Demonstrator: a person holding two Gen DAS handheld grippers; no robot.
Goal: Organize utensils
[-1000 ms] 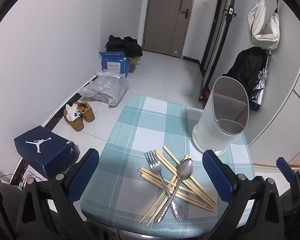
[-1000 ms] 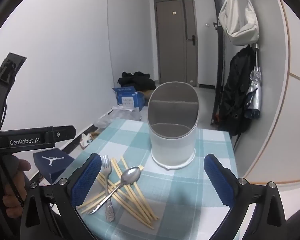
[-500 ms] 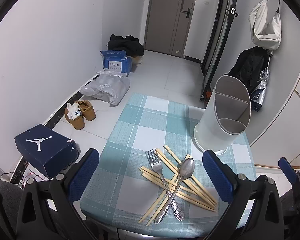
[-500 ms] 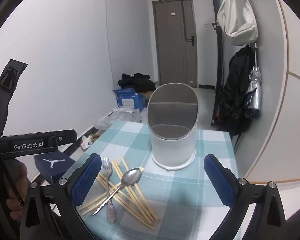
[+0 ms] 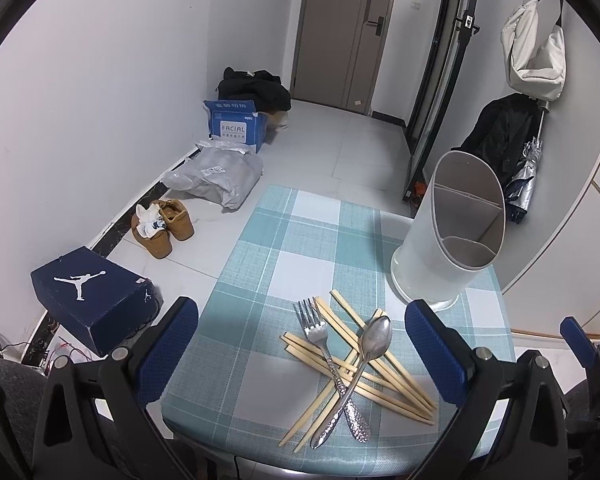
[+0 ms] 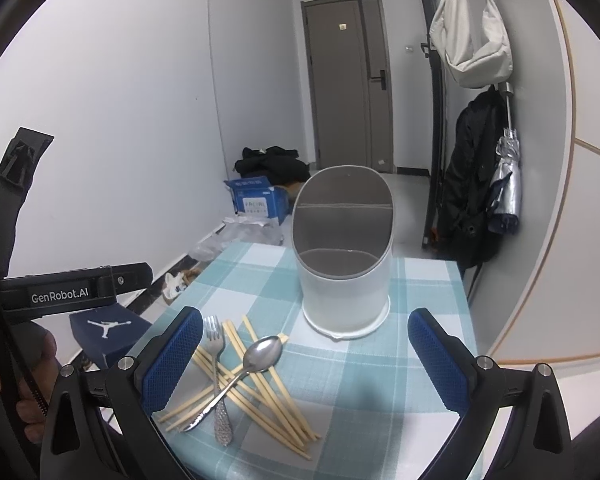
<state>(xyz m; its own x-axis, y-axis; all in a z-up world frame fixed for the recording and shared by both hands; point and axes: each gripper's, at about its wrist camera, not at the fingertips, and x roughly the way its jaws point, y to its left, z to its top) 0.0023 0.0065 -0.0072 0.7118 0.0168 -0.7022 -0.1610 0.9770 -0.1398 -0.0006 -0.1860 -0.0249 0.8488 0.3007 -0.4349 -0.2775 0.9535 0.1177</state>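
My grippers: left gripper [image 5: 302, 350] and right gripper [image 6: 306, 356] both wide open, empty.
Risk: spoon [image 5: 356, 372] crosses the fork [image 5: 328, 364] ahead; lifting one drags chopsticks [image 5: 380, 376].

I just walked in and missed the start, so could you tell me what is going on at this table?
A person holds a gripper in each hand above a small table with a checked cloth. The left gripper and right gripper are both open and hold nothing. A fork, a spoon and loose chopsticks lie crossed in a pile. The white divided utensil holder stands empty behind them, so sorting has not begun.
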